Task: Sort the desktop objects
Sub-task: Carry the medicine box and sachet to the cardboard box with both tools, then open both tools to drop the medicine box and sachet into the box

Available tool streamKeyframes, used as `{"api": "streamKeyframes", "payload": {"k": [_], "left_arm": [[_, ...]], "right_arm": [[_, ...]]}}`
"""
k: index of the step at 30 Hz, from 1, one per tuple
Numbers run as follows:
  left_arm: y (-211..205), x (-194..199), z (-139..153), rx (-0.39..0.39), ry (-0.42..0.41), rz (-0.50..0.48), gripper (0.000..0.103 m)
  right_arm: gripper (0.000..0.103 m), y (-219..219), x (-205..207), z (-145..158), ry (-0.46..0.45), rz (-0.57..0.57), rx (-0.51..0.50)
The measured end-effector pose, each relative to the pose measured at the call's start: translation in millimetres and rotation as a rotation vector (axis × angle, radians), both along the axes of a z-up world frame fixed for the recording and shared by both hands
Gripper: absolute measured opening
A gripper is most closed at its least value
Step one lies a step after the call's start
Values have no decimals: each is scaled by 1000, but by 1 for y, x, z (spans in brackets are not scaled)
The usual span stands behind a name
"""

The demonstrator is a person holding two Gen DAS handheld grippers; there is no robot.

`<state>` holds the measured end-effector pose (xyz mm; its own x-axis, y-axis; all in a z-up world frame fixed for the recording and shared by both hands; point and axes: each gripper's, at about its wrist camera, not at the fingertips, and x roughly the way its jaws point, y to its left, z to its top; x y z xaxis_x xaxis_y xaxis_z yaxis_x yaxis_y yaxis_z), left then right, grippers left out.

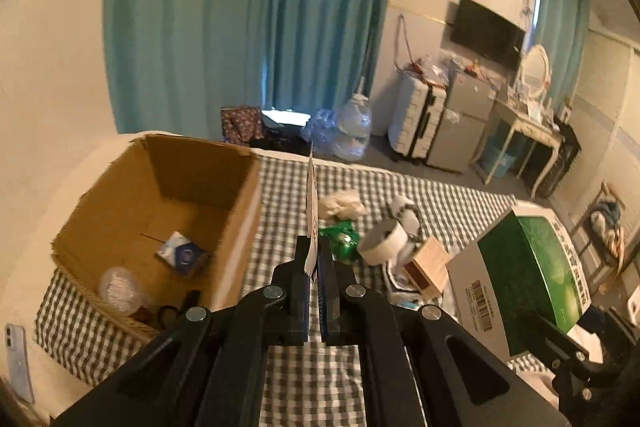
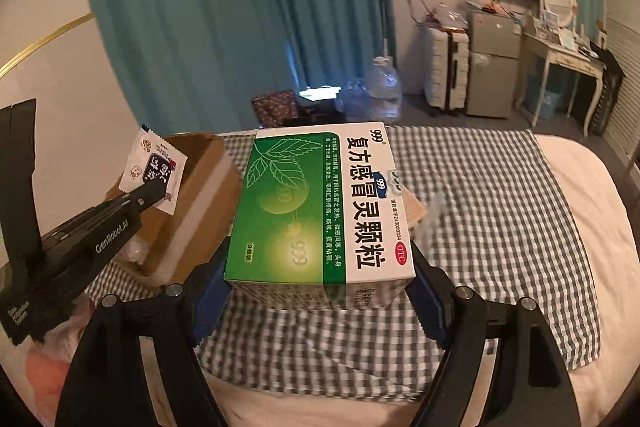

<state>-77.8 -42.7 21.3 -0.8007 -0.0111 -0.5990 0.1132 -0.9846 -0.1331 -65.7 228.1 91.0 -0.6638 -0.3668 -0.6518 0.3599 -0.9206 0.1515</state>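
My left gripper (image 1: 314, 259) is shut on a thin white sachet (image 1: 312, 211), held edge-on above the checked cloth beside the open cardboard box (image 1: 236, 215). The sachet (image 2: 154, 167) and left gripper (image 2: 154, 193) also show in the right wrist view, over the box (image 2: 200, 163). My right gripper (image 2: 320, 275) is shut on a green and white medicine box (image 2: 320, 211), held above the cloth; it shows at the right of the left wrist view (image 1: 520, 267).
The cardboard box holds a blue packet (image 1: 182, 253), a clear lid (image 1: 120, 287) and scissors (image 1: 176, 311). On the checked cloth (image 1: 460, 199) lie a tape roll (image 1: 384, 241), green wrapper (image 1: 342, 239), crumpled tissue (image 1: 340, 205) and wooden block (image 1: 428, 265). A phone (image 1: 18, 359) lies at the left edge.
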Motion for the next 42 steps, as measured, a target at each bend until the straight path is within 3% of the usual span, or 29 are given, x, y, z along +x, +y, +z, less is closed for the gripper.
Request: {"api": "streamKeyframes", "payload": {"k": [4, 18, 36, 39, 41, 42], "left_arm": [[-31, 5, 3, 41, -5, 38, 2], [-114, 10, 6, 5, -24, 134, 3], [-182, -25, -66, 11, -175, 202, 3], [-187, -29, -73, 21, -196, 200, 18], [-189, -29, -77, 41, -215, 195, 69], [-190, -28, -77, 56, -207, 192, 75]], "right_arm": [[79, -23, 5, 5, 11, 44, 7], [79, -124, 6, 15, 7, 233, -23], [80, -226, -62, -44, -200, 326, -73], [81, -229, -70, -47, -216, 318, -111], [81, -226, -75, -46, -227, 314, -143], [81, -224, -77, -44, -232, 308, -160]]}}
